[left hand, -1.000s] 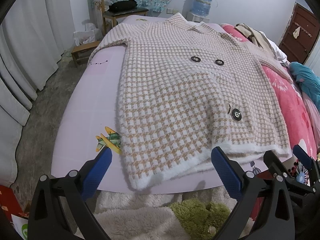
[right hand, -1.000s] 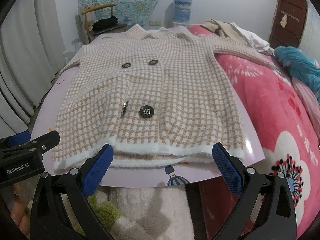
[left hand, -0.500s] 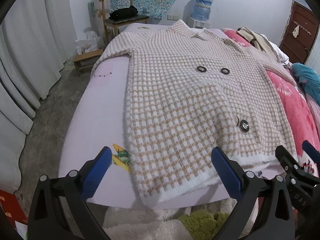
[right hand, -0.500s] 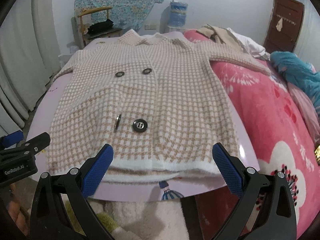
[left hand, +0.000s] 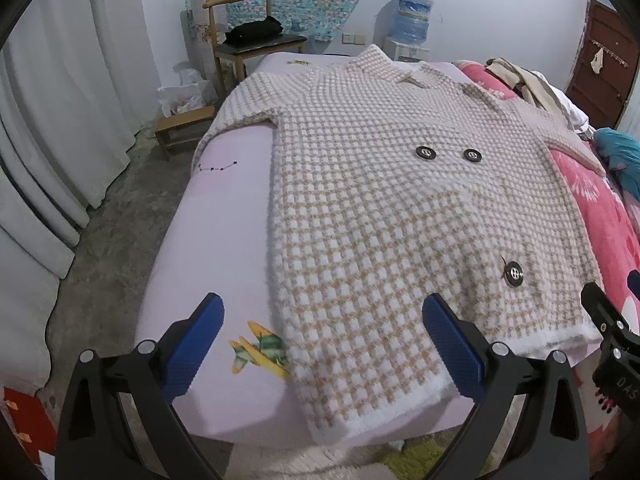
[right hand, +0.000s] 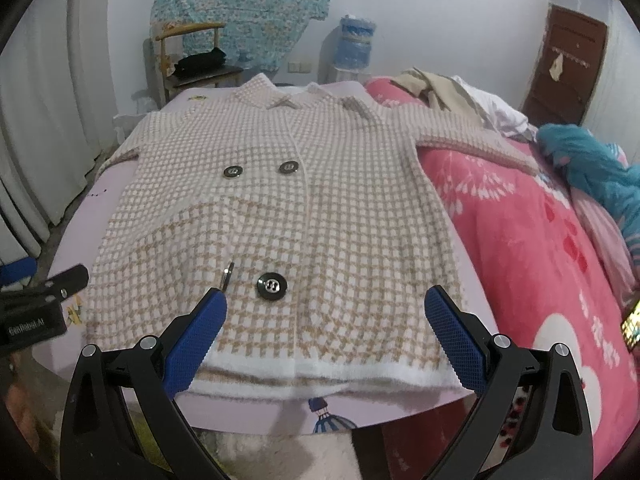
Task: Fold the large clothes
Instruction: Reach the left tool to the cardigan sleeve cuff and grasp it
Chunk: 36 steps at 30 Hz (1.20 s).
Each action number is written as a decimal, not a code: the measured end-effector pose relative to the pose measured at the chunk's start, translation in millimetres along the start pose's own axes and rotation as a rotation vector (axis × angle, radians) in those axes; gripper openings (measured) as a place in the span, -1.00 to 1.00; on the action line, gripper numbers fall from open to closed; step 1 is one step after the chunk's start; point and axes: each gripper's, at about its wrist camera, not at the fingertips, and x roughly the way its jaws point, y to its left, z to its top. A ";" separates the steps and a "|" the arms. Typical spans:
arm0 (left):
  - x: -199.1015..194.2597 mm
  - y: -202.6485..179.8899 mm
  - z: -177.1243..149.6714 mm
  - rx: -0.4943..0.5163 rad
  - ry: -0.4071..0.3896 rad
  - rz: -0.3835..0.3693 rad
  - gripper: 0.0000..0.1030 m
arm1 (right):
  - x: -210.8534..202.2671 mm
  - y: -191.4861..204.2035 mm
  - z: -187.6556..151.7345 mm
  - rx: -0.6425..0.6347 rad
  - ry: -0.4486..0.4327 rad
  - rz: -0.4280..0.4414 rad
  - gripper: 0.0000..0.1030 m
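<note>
Both claws gape wide and empty above the near hem of a checked coat spread flat on the bed.

The left claw (left hand: 322, 346) sees the coat (left hand: 400, 220), lilac sheet (left hand: 224, 232) and floor; the right claw (right hand: 326, 342) alone shows the pink blanket (right hand: 520, 248), with the wooden chair (right hand: 188, 60) beyond.

Coat (left hand: 400, 220): far sleeve runs out of frame at right, collar's back hidden; label on left gripper (right hand: 32, 312) too blurry to read.

Wooden chair (left hand: 256, 46) beside white curtains (left hand: 60, 120)
</note>
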 end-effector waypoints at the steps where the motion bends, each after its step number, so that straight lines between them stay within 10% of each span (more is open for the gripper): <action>1: 0.9 2.3 2.8 0.006 -0.006 0.002 0.90 | 0.4 2.5 2.1 -0.017 -0.007 0.000 0.85; 11: 5.4 68.4 36.2 -0.154 -0.104 -0.280 0.90 | 9.6 41.8 39.1 -0.141 -0.093 0.121 0.85; 20: 22.2 163.8 87.3 -0.356 -0.177 -0.266 0.90 | 37.4 93.7 92.9 -0.206 -0.139 0.324 0.85; 26: 91.1 251.6 110.5 -0.693 -0.045 -0.341 0.89 | 73.7 129.7 110.0 -0.218 -0.074 0.470 0.85; 36: 224.6 313.7 53.3 -1.274 0.222 -0.804 0.87 | 119.6 167.0 93.8 -0.321 0.061 0.458 0.85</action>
